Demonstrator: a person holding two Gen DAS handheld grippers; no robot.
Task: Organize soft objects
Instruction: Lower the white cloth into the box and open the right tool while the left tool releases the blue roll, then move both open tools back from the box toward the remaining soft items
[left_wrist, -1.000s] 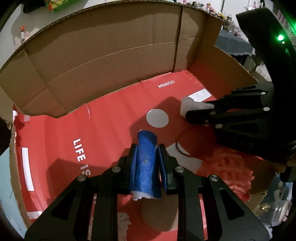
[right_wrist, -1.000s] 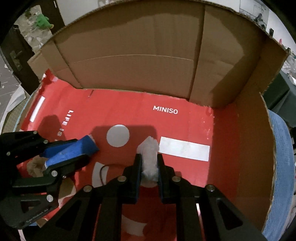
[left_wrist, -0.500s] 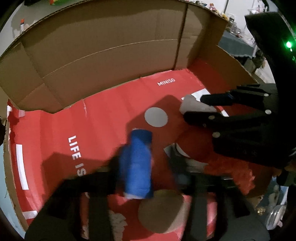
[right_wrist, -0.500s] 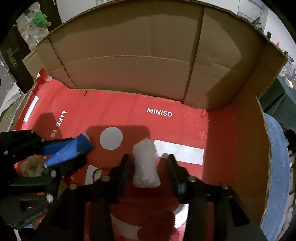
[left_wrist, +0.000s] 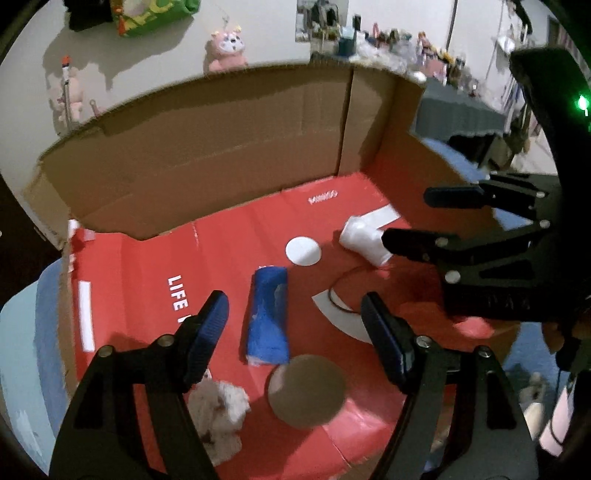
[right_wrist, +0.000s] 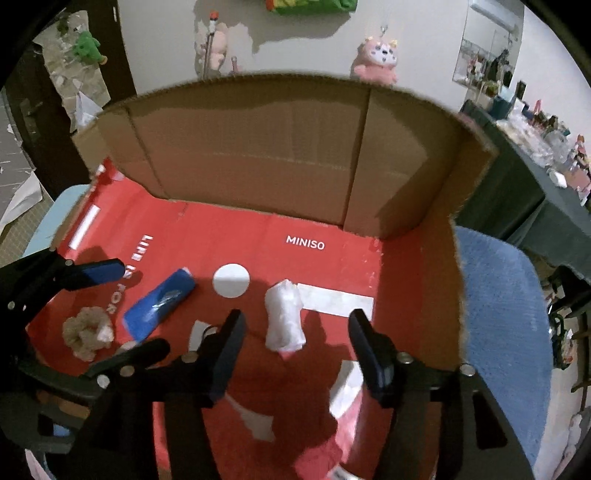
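A rolled blue cloth (left_wrist: 269, 314) lies on the red floor of the cardboard box (left_wrist: 207, 155), between and just beyond my open left gripper (left_wrist: 295, 314). It also shows in the right wrist view (right_wrist: 159, 303). A rolled white cloth (right_wrist: 285, 316) lies on the red floor just ahead of my open right gripper (right_wrist: 295, 332); it also shows in the left wrist view (left_wrist: 364, 242). Both grippers are empty and held above the box floor. A beige fluffy scrunchie (right_wrist: 86, 332) lies at the near left, also seen in the left wrist view (left_wrist: 218, 410).
The box has tall brown walls (right_wrist: 258, 155) at the back and right. A blue towel (right_wrist: 502, 314) lies outside the box on the right. A brown round disc (left_wrist: 306, 391) lies on the floor near the front. Plush toys (right_wrist: 375, 61) hang on the wall behind.
Both grippers have opened, let go of the blue roll and the white roll, and pulled back and up. The rolls now lie on the box floor.
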